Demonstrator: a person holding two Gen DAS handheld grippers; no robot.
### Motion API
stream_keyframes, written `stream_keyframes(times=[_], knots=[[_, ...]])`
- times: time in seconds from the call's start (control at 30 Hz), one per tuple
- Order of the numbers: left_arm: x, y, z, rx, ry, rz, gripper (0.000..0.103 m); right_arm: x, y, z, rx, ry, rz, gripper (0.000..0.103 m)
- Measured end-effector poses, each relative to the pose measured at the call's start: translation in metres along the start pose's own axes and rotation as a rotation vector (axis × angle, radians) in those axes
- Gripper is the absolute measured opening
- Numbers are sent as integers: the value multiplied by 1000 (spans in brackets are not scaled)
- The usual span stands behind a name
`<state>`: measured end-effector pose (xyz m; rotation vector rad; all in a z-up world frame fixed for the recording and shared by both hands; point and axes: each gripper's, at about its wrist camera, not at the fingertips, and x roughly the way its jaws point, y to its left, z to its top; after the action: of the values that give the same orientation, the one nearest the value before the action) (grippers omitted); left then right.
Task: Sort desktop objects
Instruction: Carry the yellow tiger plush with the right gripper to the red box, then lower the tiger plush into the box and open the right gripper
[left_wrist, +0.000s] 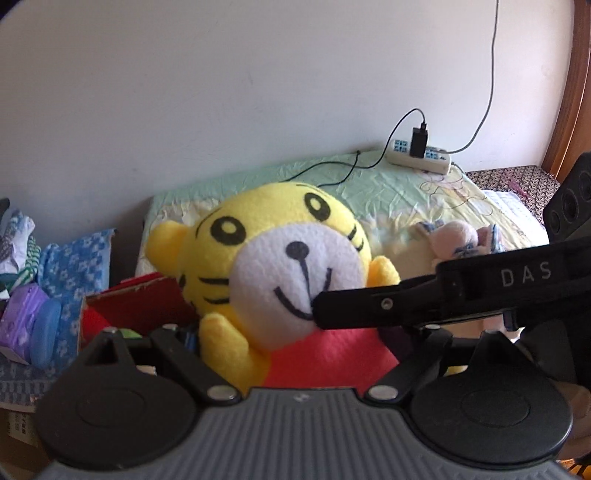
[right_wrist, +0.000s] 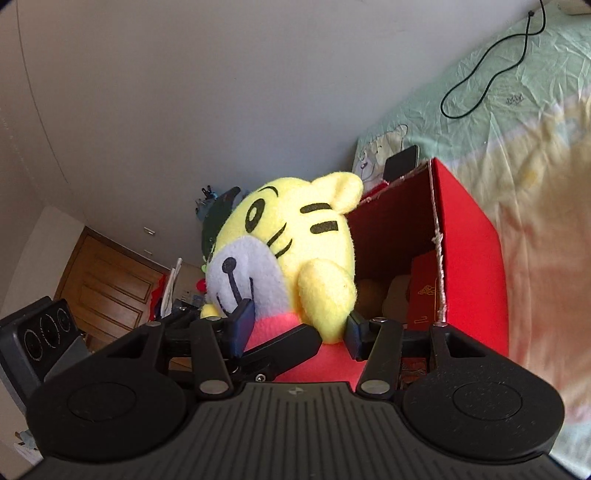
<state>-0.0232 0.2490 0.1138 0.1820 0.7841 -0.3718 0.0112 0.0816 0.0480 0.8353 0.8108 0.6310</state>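
A yellow tiger plush (left_wrist: 280, 258) with a white muzzle and a red body hangs between both grippers. My left gripper (left_wrist: 306, 343) has the red body filling the gap between its jaws, and the plush hides its pads. My right gripper (right_wrist: 299, 332) is shut on the plush (right_wrist: 288, 236), its dark pads pressing the red body just under the yellow arm. One of its fingers (left_wrist: 369, 306) crosses in from the right in the left wrist view. An open red cardboard box (right_wrist: 472, 240) stands right beside the plush, with several things inside; its corner (left_wrist: 140, 302) shows at the plush's left.
The box sits on a bed with a pale green sheet (left_wrist: 369, 184). A power strip (left_wrist: 419, 157) with a charger and cable lies at the wall, a small pale plush (left_wrist: 458, 240) on the sheet. Purple and blue items (left_wrist: 26, 321) lie at the left. A dark phone (right_wrist: 402, 160) lies behind the box.
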Motion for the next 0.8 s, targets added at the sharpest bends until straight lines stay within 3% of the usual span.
stream_keyframes(times=[0.4,0.57,0.8], knots=[[37,53,-18,21,114,34,90,57,8,-19,82,57,-157,53],[47,65,-28,30,166,53,87,83,18,-22,38,118,-289,56],[50,55,-30,92,162,100,88,73,20,-13,-53,113,-378,65]])
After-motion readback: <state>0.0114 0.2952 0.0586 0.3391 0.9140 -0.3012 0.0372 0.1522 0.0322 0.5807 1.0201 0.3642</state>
